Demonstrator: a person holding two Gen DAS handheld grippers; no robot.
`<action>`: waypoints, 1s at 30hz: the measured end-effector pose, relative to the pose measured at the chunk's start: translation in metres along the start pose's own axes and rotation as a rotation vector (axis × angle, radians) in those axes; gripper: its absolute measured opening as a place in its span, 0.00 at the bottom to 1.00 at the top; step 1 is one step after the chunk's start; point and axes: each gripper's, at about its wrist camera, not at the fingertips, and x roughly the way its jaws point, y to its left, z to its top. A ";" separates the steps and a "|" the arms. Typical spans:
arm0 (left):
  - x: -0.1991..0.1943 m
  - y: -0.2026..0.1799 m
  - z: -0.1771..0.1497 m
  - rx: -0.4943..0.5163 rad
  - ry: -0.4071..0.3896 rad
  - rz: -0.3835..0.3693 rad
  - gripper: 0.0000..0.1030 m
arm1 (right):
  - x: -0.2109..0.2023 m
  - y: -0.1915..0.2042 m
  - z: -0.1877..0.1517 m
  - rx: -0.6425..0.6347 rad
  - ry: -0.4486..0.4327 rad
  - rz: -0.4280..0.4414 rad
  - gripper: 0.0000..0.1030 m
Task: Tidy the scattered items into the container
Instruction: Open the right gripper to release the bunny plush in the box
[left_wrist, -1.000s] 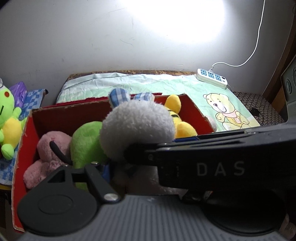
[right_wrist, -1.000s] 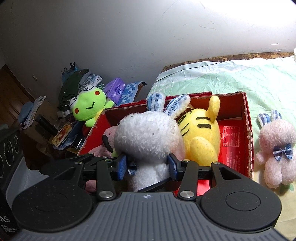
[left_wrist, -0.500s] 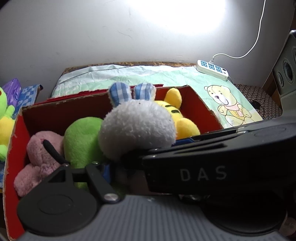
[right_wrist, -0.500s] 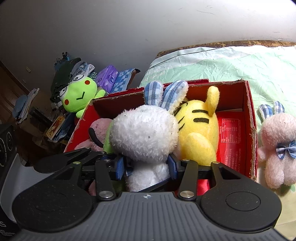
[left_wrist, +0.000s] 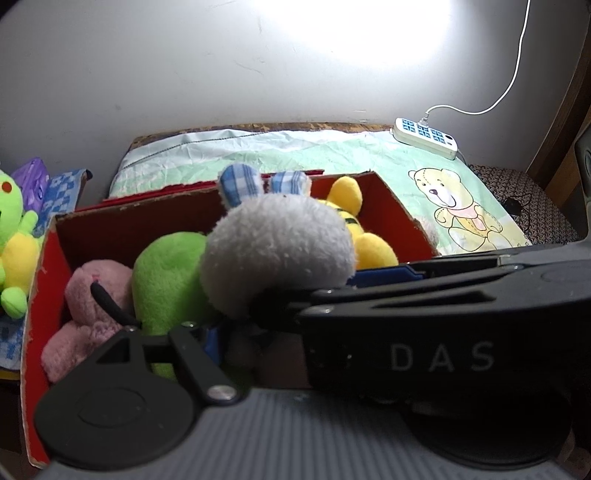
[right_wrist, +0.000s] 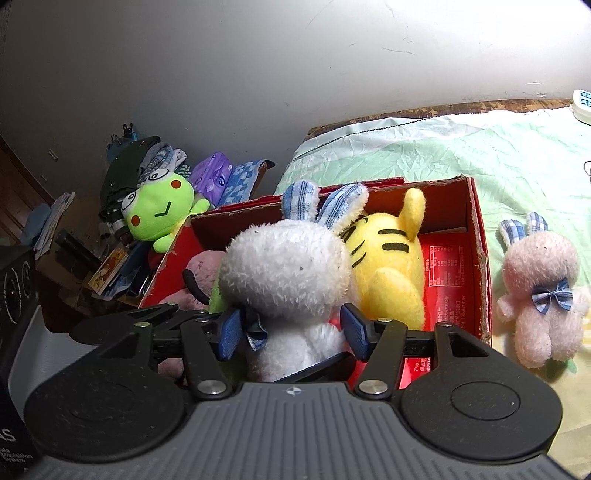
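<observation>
A white plush rabbit (right_wrist: 288, 273) with blue checked ears sits in the red cardboard box (right_wrist: 480, 266), upright, between a yellow striped plush (right_wrist: 388, 266) and a green plush (left_wrist: 166, 277). My right gripper (right_wrist: 291, 330) has its blue pads on both sides of the rabbit's neck, gripping it. A pink plush (left_wrist: 92, 299) lies at the box's left end. My left gripper (left_wrist: 258, 332) is just behind the rabbit (left_wrist: 277, 251); the right gripper's body covers its right finger, so its state is unclear. A pink rabbit (right_wrist: 539, 291) with a blue bow lies on the sheet right of the box.
A green frog plush (right_wrist: 159, 210) sits on a cluttered pile left of the box. A white power strip (left_wrist: 424, 142) lies at the back right of the green sheet (left_wrist: 332, 151), against the wall. A speaker (right_wrist: 14, 280) stands at far left.
Both views have shifted slightly closer to the box. The white rabbit sits a little lower in the box, still between the right gripper's pads.
</observation>
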 end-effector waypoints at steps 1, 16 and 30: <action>-0.001 -0.001 0.000 0.001 -0.001 0.001 0.78 | -0.002 0.000 -0.001 0.002 -0.007 -0.003 0.58; -0.025 -0.008 -0.005 0.032 -0.044 0.054 0.95 | -0.026 0.004 -0.011 0.072 -0.077 -0.046 0.56; -0.045 -0.014 -0.021 0.034 -0.025 0.099 0.96 | -0.046 0.018 -0.032 0.080 -0.112 -0.100 0.55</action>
